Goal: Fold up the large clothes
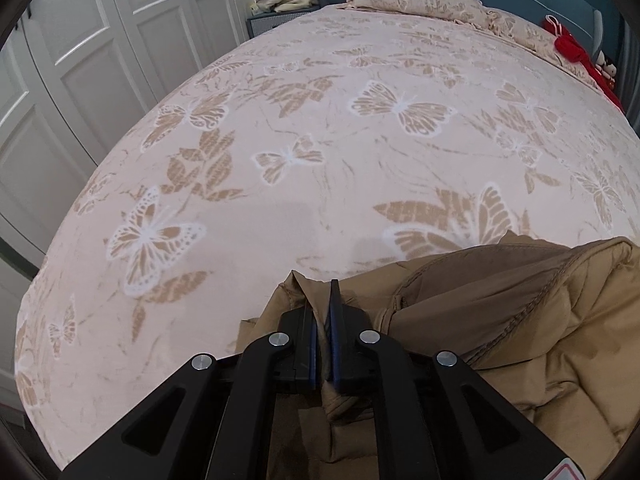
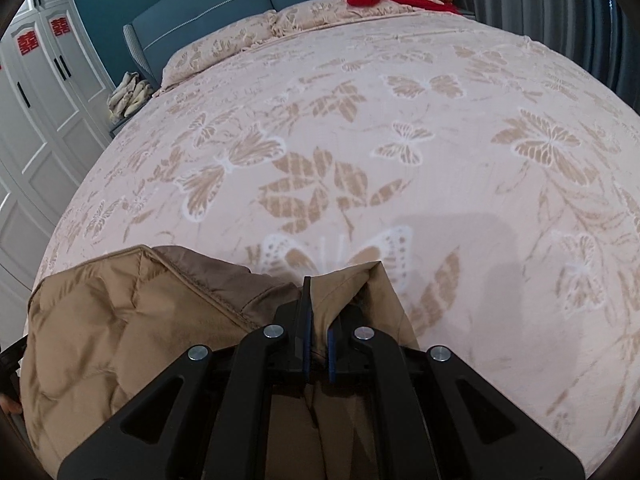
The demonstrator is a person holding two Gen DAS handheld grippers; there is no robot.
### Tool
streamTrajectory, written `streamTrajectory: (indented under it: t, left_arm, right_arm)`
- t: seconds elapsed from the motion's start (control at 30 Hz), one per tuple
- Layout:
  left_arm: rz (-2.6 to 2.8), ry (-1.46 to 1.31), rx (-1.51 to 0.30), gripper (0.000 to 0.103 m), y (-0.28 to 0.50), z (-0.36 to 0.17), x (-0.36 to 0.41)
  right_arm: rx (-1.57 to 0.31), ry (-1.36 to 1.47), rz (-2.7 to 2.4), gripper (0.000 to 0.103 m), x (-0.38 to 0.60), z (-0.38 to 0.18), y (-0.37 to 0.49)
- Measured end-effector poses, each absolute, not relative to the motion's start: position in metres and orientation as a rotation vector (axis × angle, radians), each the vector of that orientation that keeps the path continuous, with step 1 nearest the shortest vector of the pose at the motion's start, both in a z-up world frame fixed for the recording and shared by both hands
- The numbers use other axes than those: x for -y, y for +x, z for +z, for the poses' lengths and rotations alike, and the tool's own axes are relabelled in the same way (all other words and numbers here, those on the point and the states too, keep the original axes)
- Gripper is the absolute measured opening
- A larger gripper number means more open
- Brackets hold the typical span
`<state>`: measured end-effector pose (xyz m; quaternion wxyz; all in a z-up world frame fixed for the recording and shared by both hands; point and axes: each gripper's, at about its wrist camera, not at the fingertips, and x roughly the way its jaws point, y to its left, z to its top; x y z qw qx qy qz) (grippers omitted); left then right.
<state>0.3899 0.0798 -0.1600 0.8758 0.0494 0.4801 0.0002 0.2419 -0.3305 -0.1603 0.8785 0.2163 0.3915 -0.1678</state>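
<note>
Left wrist view: white panelled wardrobe doors [image 1: 80, 92] at far left; pink butterfly-print bedspread [image 1: 280, 200] fills the centre; left gripper [image 1: 325, 308] at bottom centre, its fingers clenched on a fold of the tan padded coat [image 1: 520, 320], which lies bunched at the bed's near edge to the right; red cloth [image 1: 572, 50] near the pillow [image 1: 420, 0] at far right; right wrist view: coat at lower left; right gripper [image 2: 318, 312] grasping a coat edge between near-closed fingers; blue headboard [image 2: 224, 12] beyond
</note>
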Motion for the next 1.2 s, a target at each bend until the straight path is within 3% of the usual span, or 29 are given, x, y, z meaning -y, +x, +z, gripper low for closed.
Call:
streamTrajectory:
  t: [0.5, 0.6, 0.63, 0.67, 0.7, 0.73, 0.77, 0.87, 1.07, 1.2]
  left_arm:
    - [0.009, 0.098, -0.953, 0.009, 0.386, -0.178, -0.076]
    - [-0.007, 0.092, -0.985, 0.015, 0.385, -0.166, -0.083]
    - [-0.017, 0.08, -0.994, 0.018, 0.383, -0.158, -0.089]
    - [-0.032, 0.049, -0.99, 0.036, 0.378, -0.144, -0.101]
    - [-0.015, 0.046, -0.977, 0.055, 0.375, -0.134, -0.11]
    - [0.034, 0.055, -0.947, 0.087, 0.369, -0.12, -0.121]
    - [0.074, 0.049, -0.873, 0.088, 0.359, -0.099, -0.139]
    - [0.082, 0.044, -0.811, 0.087, 0.344, -0.057, -0.172]
    - [0.011, 0.074, -0.713, 0.086, 0.303, 0.003, -0.142]
    - [-0.131, 0.08, -0.749, 0.065, 0.287, 0.0, -0.07]
  right_arm:
    - [-0.82, 0.454, -0.349, 0.005, 0.33, -0.177, 0.244]
    - [-0.841, 0.469, -0.344, 0.007, 0.336, -0.168, 0.239]
    - [-0.842, 0.484, -0.342, 0.013, 0.339, -0.165, 0.236]
    - [-0.827, 0.524, -0.337, 0.02, 0.347, -0.156, 0.227]
    - [-0.8, 0.559, -0.331, 0.026, 0.354, -0.147, 0.217]
    - [-0.77, 0.583, -0.339, 0.048, 0.361, -0.137, 0.205]
    - [-0.727, 0.588, -0.383, 0.057, 0.369, -0.122, 0.187]
    - [-0.641, 0.59, -0.425, 0.057, 0.386, -0.086, 0.145]
    - [-0.542, 0.479, -0.334, 0.04, 0.33, -0.024, 0.114]
    - [-0.584, 0.369, -0.201, 0.028, 0.26, -0.013, 0.148]
